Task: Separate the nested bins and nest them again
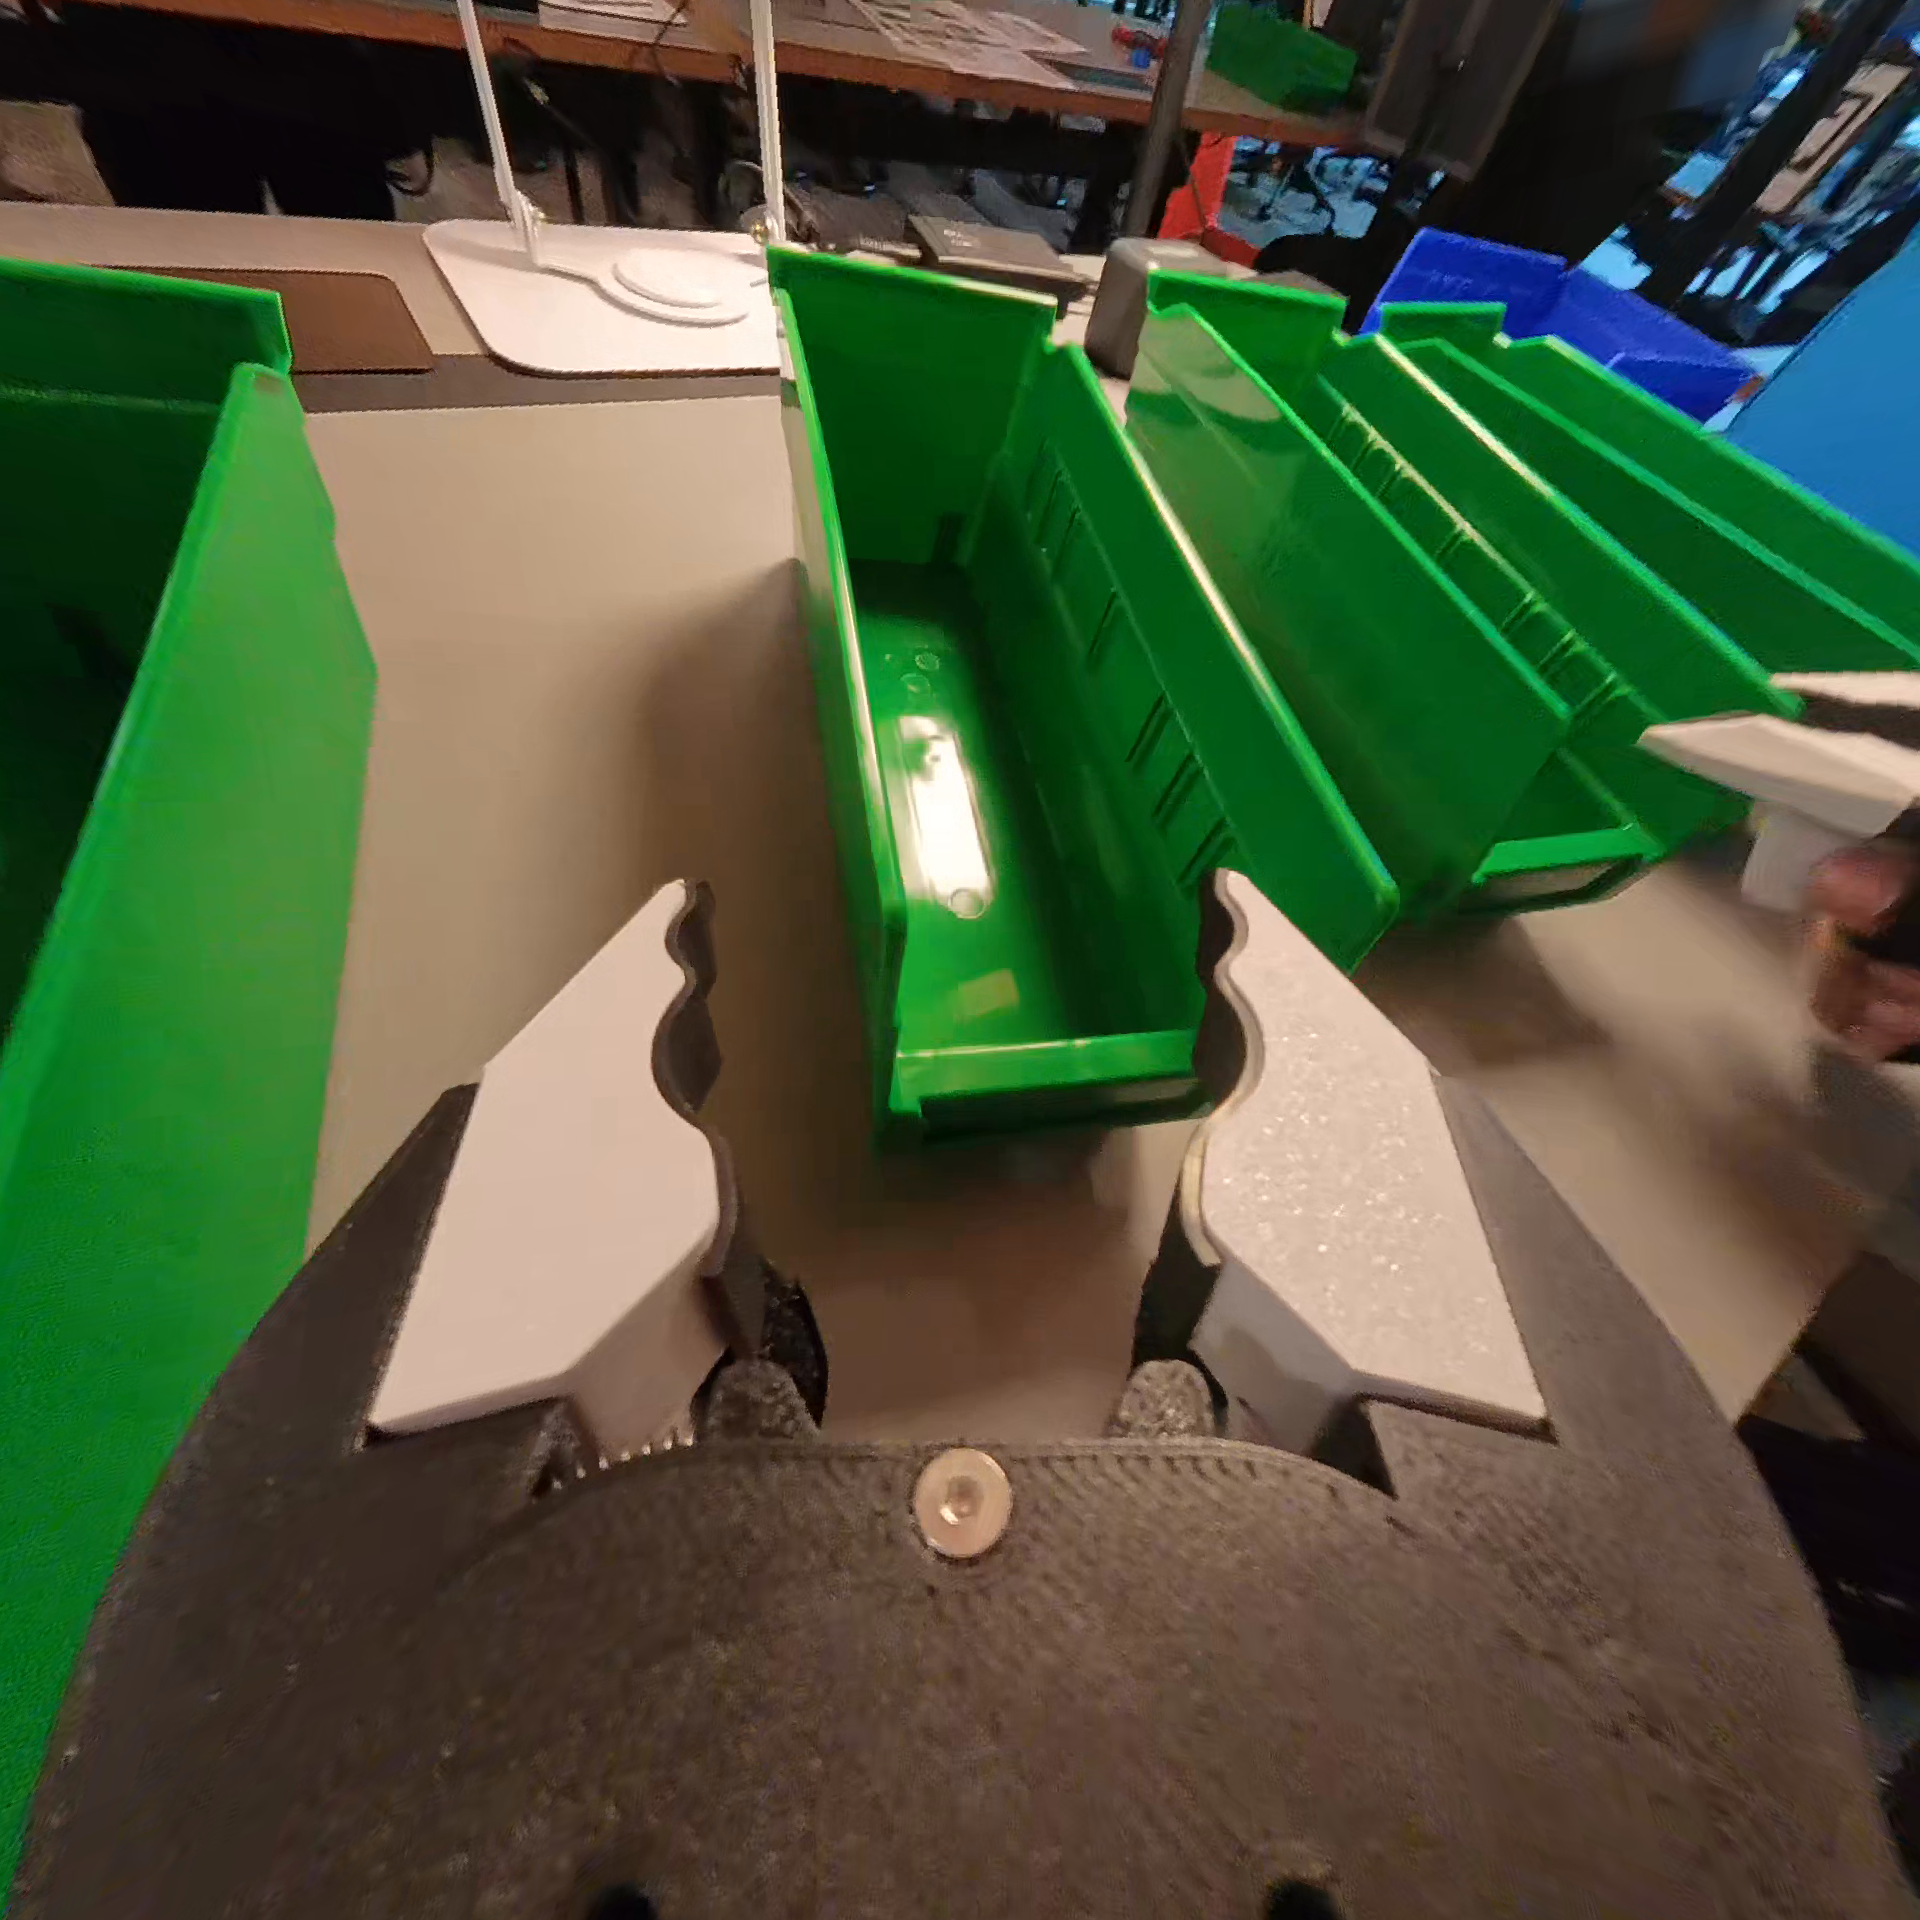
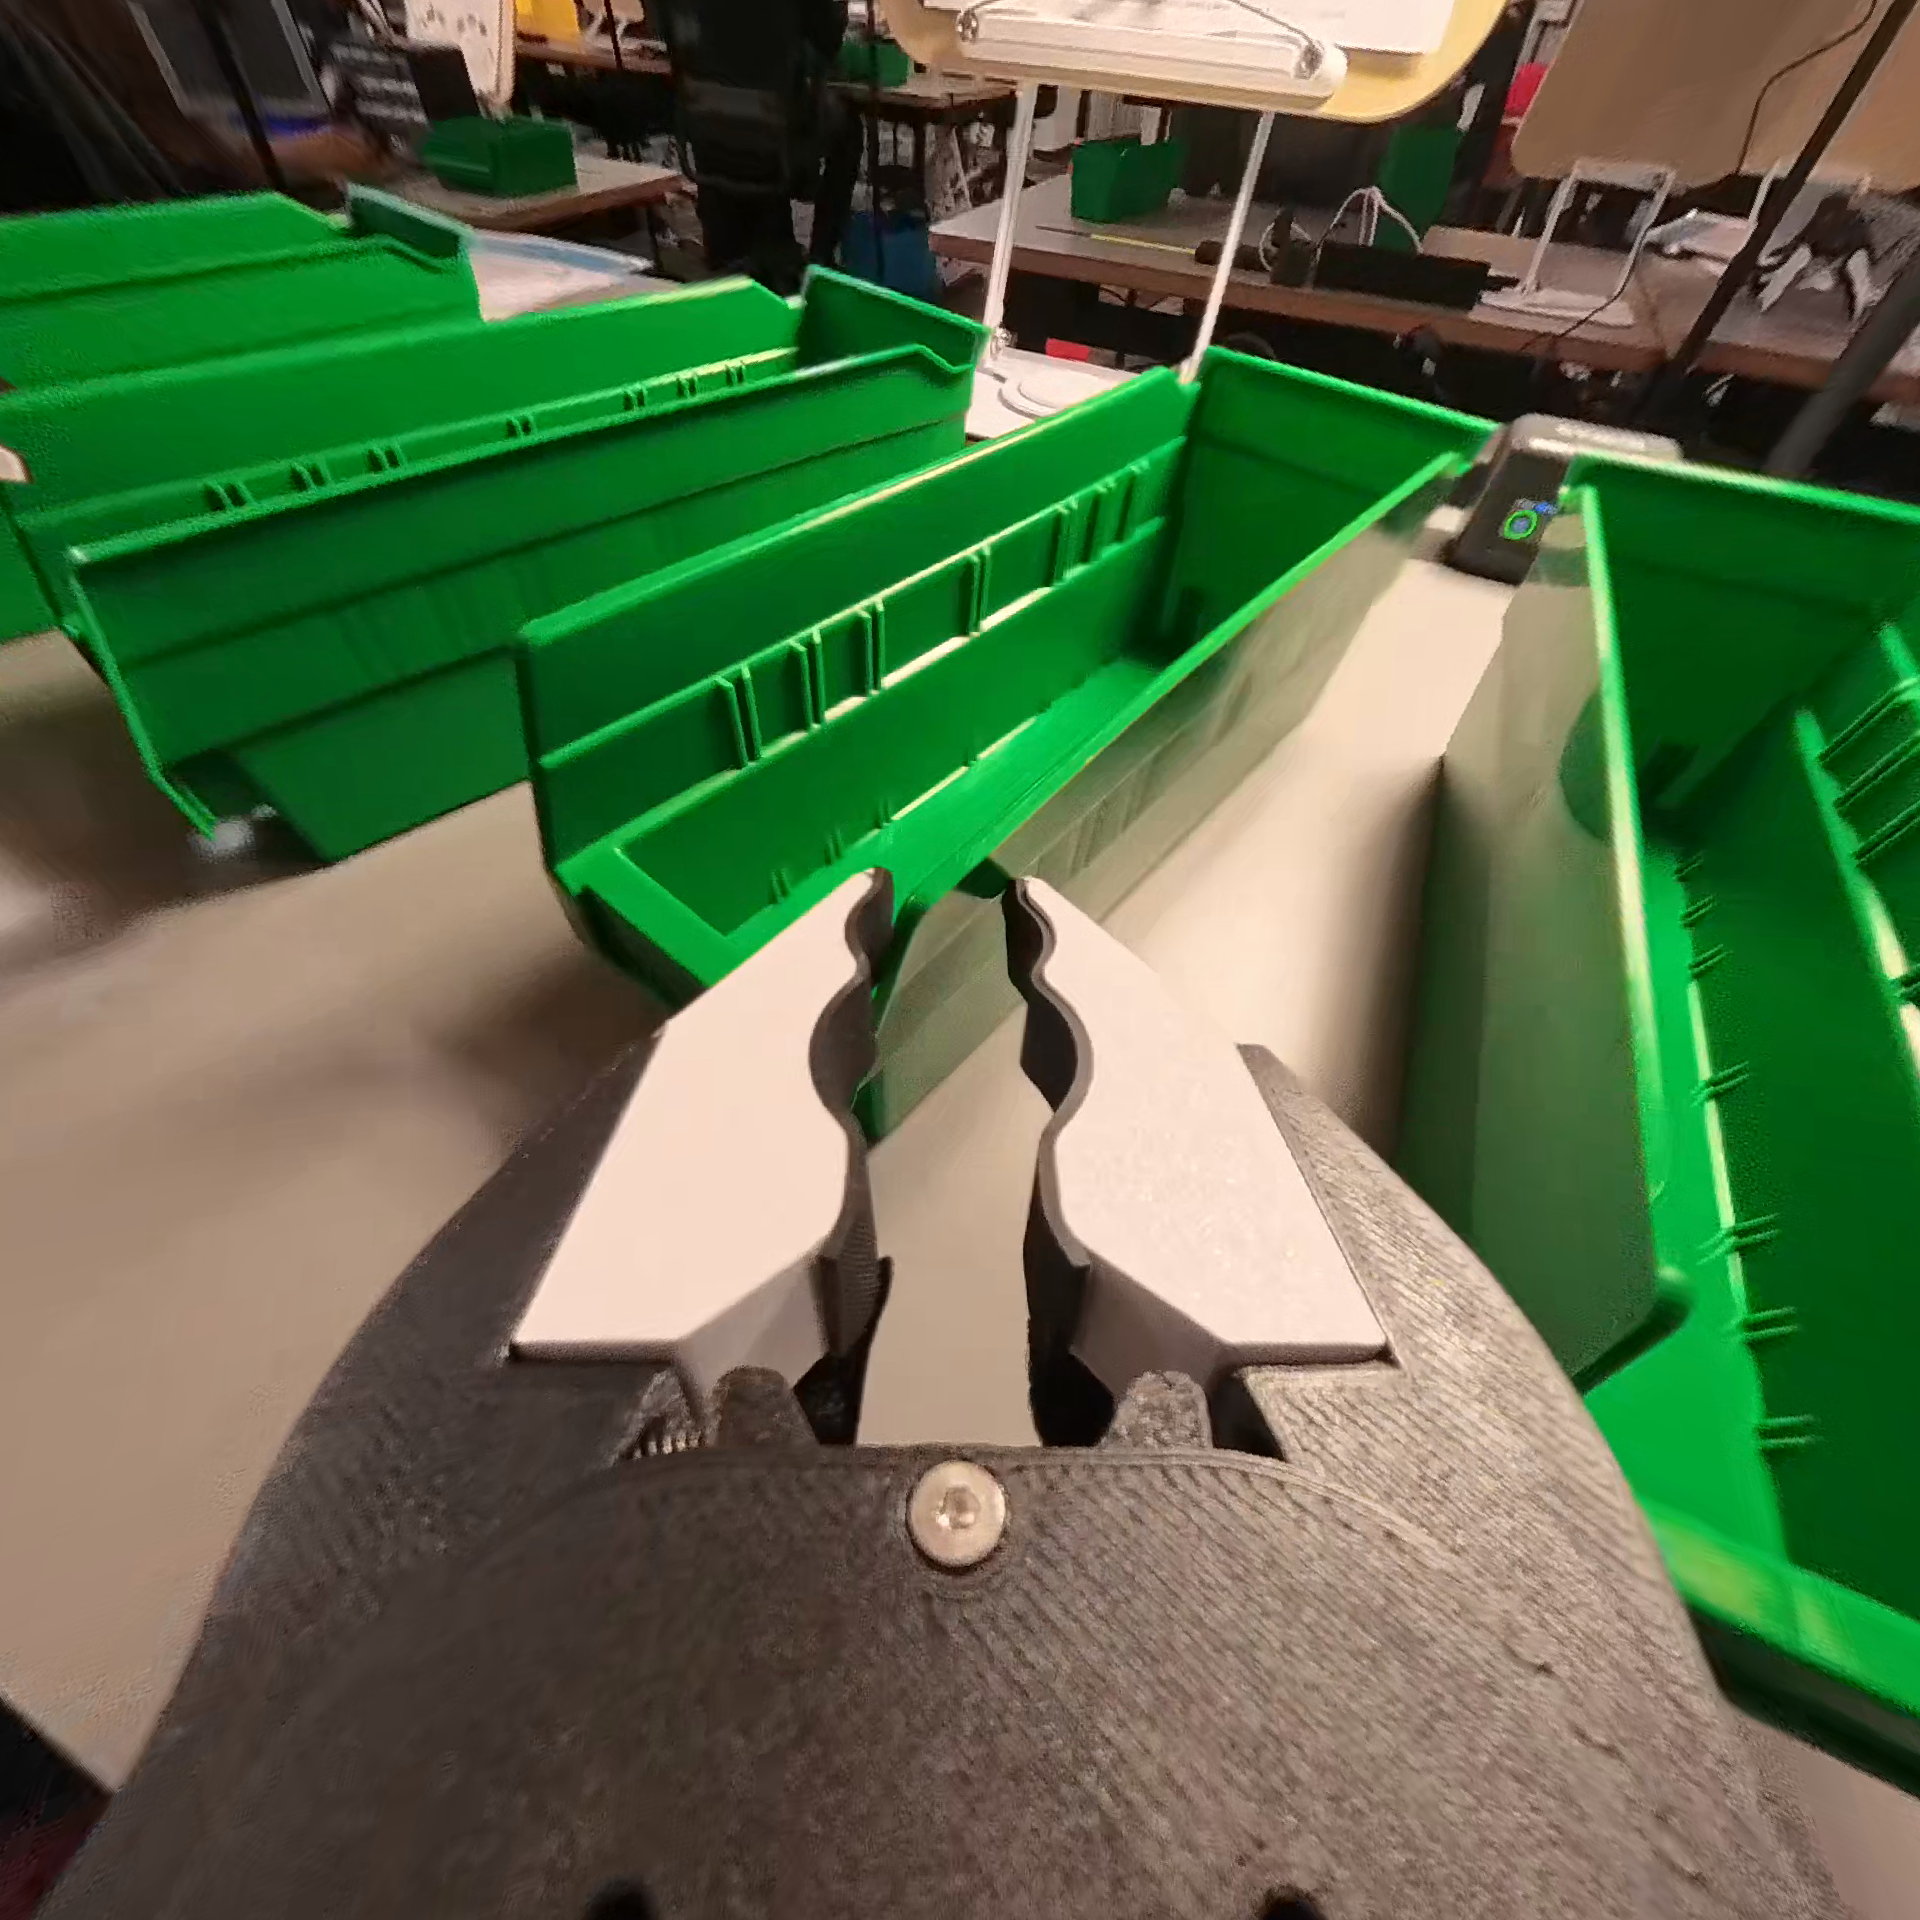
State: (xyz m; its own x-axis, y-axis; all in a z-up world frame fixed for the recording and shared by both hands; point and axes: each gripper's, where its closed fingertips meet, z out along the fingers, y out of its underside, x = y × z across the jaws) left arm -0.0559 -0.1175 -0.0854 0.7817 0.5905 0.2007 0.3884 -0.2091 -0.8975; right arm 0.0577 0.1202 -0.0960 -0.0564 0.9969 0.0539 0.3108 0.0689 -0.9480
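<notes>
Green bin [image 2: 935, 727] on the counter [image 2: 260, 1091], probably light, stiff, slick plastic; best taken by the thin side-wall rim. Right gripper [image 2: 940, 914] jaws part open astride that wall's near corner, gap at the right pad, nothing held; left gripper [image 1: 956, 935] jaws wide, bare. More bins [image 1: 1455, 644] close alongside, crowding the lift

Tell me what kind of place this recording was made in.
Probably a lab or workshop: long green bins on a grey table, more workbenches cluttered with cables and gear behind, and blue crates stacked nearby.
</notes>
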